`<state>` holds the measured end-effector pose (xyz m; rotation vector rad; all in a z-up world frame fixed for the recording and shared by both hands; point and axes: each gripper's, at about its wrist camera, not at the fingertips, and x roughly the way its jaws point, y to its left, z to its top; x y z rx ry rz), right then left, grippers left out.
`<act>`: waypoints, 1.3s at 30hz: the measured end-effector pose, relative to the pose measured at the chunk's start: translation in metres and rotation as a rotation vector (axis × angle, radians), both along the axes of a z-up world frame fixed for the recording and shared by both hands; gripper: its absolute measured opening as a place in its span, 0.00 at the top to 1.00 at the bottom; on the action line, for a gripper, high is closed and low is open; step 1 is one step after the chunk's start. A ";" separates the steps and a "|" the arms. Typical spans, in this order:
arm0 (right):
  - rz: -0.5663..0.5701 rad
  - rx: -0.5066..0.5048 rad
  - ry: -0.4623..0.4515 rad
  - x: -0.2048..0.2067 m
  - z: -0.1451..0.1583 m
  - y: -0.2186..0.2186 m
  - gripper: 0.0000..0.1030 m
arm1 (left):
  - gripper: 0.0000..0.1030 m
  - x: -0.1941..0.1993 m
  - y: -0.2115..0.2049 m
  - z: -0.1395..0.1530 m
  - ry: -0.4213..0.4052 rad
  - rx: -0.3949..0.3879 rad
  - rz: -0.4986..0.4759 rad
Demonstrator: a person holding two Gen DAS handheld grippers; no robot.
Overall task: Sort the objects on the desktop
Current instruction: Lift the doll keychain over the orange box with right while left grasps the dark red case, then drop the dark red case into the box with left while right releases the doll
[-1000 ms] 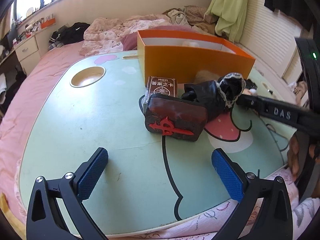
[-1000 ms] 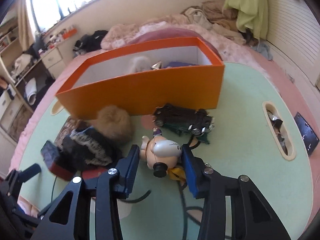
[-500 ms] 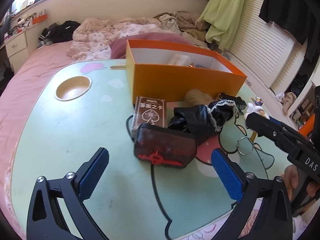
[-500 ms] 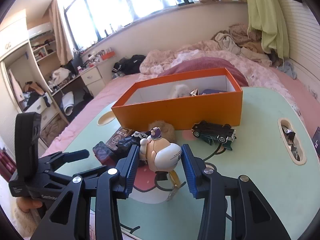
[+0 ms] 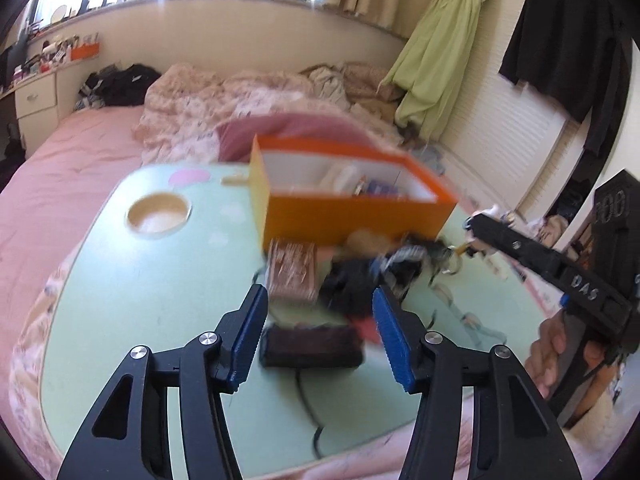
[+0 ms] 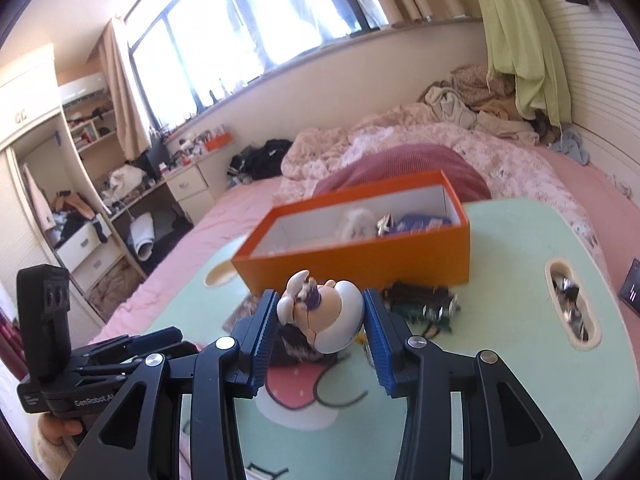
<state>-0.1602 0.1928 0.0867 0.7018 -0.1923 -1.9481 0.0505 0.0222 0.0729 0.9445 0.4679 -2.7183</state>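
Observation:
My right gripper (image 6: 320, 330) is shut on a white toy figure (image 6: 326, 318) and holds it above the green table (image 6: 512, 360), in front of the orange box (image 6: 360, 260). The box (image 5: 348, 212) holds several items. My left gripper (image 5: 316, 330) is open and empty, with its jaws narrowed above a dark red case (image 5: 312, 346). Behind the case lie a brown card box (image 5: 292, 270) and black lace cloth (image 5: 372, 276). The right gripper also shows at the right of the left wrist view (image 5: 480, 224).
A toy car (image 6: 424, 304) lies by the box's front wall. The table has a round cup recess (image 5: 158, 214) and an oval slot (image 6: 570, 306). A fluffy brown ball (image 5: 366, 240) sits by the box. Pink bedding surrounds the table.
My right gripper has lifted the toy figure higher and towards the orange box. My left gripper's jaws have narrowed and it has moved over the dark red case.

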 end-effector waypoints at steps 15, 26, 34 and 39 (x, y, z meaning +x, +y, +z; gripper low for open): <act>-0.049 -0.016 -0.017 -0.050 0.035 -0.020 0.60 | 0.15 -0.018 0.015 -0.026 -0.143 -0.069 0.021; -0.049 -0.002 -0.044 -0.049 0.017 -0.019 0.60 | 0.72 -0.022 0.016 -0.053 -0.167 0.014 -0.119; -0.096 -0.025 -0.049 -0.075 0.042 -0.017 0.60 | 0.72 -0.037 0.010 0.013 -0.021 -0.009 -0.117; -0.116 0.022 -0.038 -0.097 0.050 -0.049 0.60 | 0.68 -0.094 -0.017 0.037 0.013 0.018 -0.043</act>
